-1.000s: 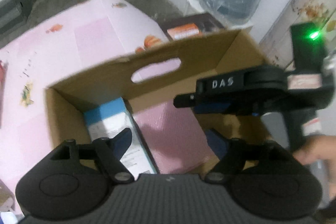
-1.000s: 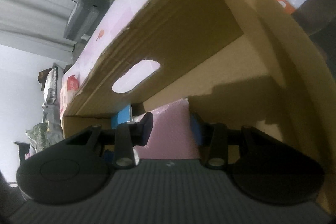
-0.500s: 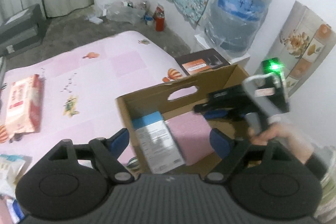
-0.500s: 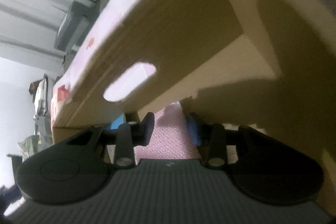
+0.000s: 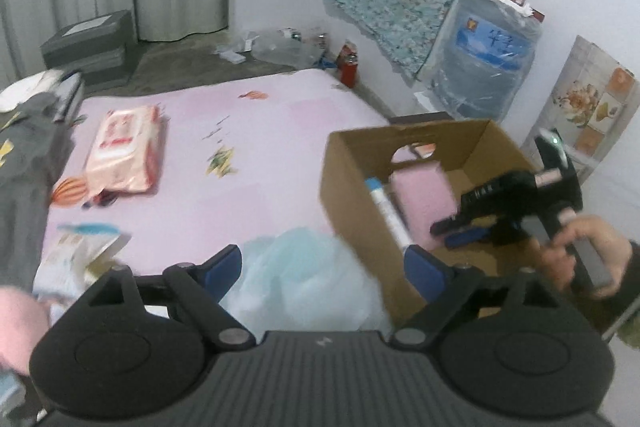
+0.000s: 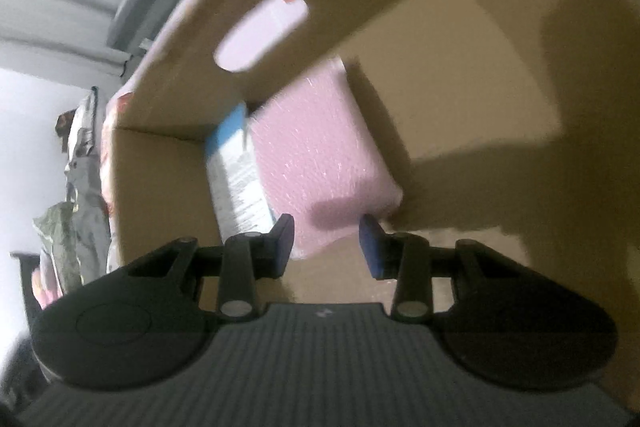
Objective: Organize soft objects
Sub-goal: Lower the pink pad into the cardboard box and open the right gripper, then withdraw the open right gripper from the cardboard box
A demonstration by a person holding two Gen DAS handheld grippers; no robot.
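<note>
Jaws of the left gripper [image 5: 322,269] are opening, empty, above the pale blue bag [image 5: 304,279], so centre, descend, pinch loose folds; right gripper [image 6: 326,243], parted and empty, hangs inside the cardboard box [image 5: 352,195].

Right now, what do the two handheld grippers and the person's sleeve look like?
Left gripper and right gripper are matte black with ribbed bodies, round side discs, silver pivot screws and blue finger pads. Seen from the left wrist, the right gripper carries white lettering and a green light; the sleeve is dark.
</note>
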